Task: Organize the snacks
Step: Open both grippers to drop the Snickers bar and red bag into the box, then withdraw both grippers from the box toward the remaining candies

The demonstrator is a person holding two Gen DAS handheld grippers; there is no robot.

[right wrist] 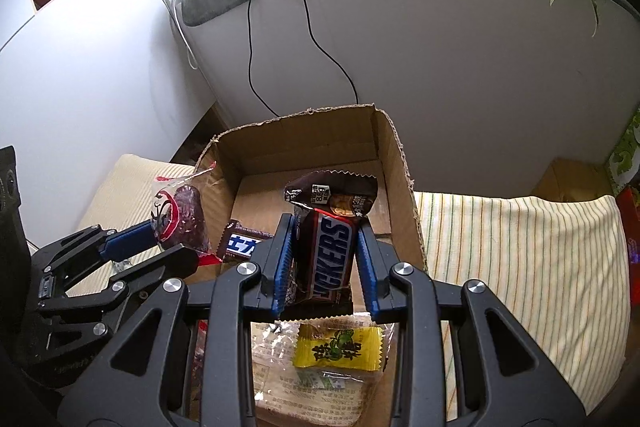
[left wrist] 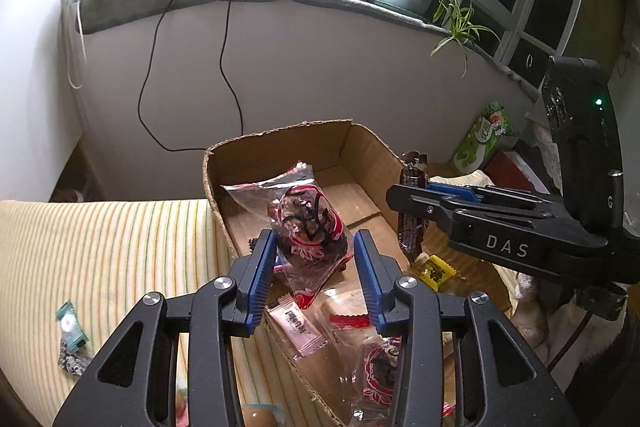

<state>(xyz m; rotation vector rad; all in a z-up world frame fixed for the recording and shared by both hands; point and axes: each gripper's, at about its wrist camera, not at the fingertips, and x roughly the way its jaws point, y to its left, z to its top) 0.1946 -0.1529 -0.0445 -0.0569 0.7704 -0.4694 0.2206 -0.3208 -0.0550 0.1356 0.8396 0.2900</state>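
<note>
Your left gripper (left wrist: 315,267) is clamped on a clear packet of dark dried fruit (left wrist: 308,227), its 2 blue pads pressing the packet's lower half so the sealed top stands free above the cardboard box (left wrist: 280,141). Your right gripper (right wrist: 325,259) is closed on a Snickers bar (right wrist: 330,251), held upright by its middle with the crimped end pointing up; gripping at mid-length keeps the wrapper from folding. Both tools hang over the open box, so each snack appears poised for release into it.

The box sits on a striped yellow cloth (right wrist: 520,247). On its floor, at the near end, lie a yellow candy packet (right wrist: 338,347), a pink-and-white sachet (left wrist: 298,327), a second dark bar with blue lettering (right wrist: 244,243) and other clear-wrapped pieces. The far end of the floor is bare cardboard, which suggests room for the 2 held items there.

A green-wrapped sweet (left wrist: 71,329) and a small dark patterned sweet (left wrist: 74,363) lie on the cloth outside the box, well apart from it, so the sorting seems partly done.

The 2 tools are close together; lowering both at once risks contact between them.
</note>
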